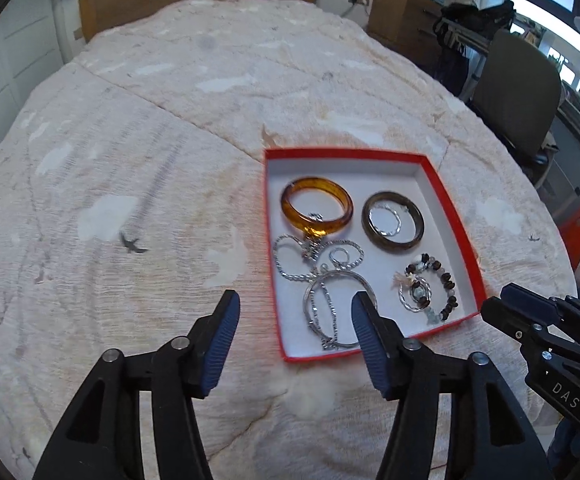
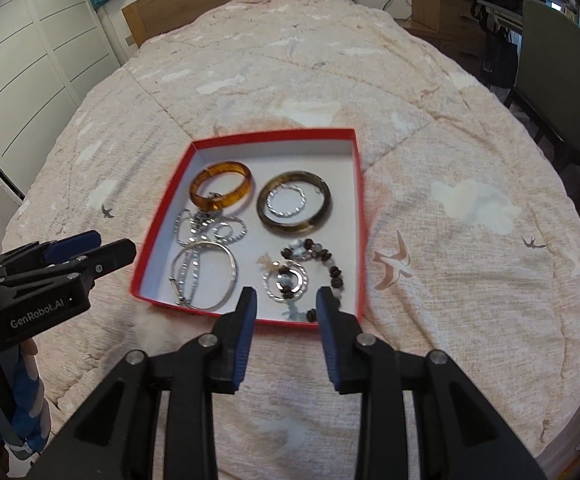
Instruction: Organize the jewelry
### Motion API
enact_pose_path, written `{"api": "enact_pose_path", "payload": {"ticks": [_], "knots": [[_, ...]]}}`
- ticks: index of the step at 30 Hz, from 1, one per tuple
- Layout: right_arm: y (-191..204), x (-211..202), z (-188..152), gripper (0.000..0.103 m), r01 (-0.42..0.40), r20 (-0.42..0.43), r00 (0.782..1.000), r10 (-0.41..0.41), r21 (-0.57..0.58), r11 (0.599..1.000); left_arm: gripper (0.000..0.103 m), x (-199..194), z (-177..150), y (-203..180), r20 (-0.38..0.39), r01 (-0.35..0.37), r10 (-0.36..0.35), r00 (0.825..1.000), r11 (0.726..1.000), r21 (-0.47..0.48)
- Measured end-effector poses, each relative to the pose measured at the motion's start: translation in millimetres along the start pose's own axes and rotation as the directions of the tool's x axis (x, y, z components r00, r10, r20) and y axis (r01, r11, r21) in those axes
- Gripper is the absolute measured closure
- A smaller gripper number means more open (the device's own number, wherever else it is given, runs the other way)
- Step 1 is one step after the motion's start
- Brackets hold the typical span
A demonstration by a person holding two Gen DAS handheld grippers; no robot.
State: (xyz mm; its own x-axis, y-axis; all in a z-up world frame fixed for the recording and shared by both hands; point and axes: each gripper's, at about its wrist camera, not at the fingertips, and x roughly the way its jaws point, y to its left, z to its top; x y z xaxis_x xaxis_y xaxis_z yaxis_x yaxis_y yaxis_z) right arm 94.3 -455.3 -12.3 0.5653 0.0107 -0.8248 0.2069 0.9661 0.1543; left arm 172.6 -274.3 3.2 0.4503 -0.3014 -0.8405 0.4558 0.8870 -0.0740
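Inside red box (image 2: 359, 216): bangles (image 2: 221, 191), chains (image 2: 210, 228), beads (image 2: 321, 264).

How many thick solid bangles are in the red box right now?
2. The amber bangle sits at the far-left of the red box; the dark brown bangle lies beside it on the right, ringing a small silver ring. Tangled silver pieces could hide thinner ones.
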Motion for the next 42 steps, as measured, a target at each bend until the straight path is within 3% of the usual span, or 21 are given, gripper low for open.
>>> {"api": "enact_pose_path", "payload": {"ticks": [8,15,28,42], "knots": [[47,-42,-8,0.062,-0.023,0.078,0.997,0.025,-0.033,0.999,0.028,-82,-25,32,0.150,-0.129,0.134,0.979,0.991,-0.047],[90,-74,-24,0.050,-0.025,0.134,0.990,0.035,-0.076,0.997,0.016,-136,-54,60,0.202,-0.201,0.220,0.954,0.973,-0.111],[136,-130,-59,0.040,0.026,0.244,0.970,0.001,-0.109,0.994,0.011,-215,-104,91,0.293,-0.238,0.286,0.912,0.953,-0.187],[156,-160,-90,0.039,0.056,0.321,0.947,-0.014,-0.124,0.991,0.007,-248,-137,102,0.348,-0.247,0.318,0.882,0.941,-0.232]]}}
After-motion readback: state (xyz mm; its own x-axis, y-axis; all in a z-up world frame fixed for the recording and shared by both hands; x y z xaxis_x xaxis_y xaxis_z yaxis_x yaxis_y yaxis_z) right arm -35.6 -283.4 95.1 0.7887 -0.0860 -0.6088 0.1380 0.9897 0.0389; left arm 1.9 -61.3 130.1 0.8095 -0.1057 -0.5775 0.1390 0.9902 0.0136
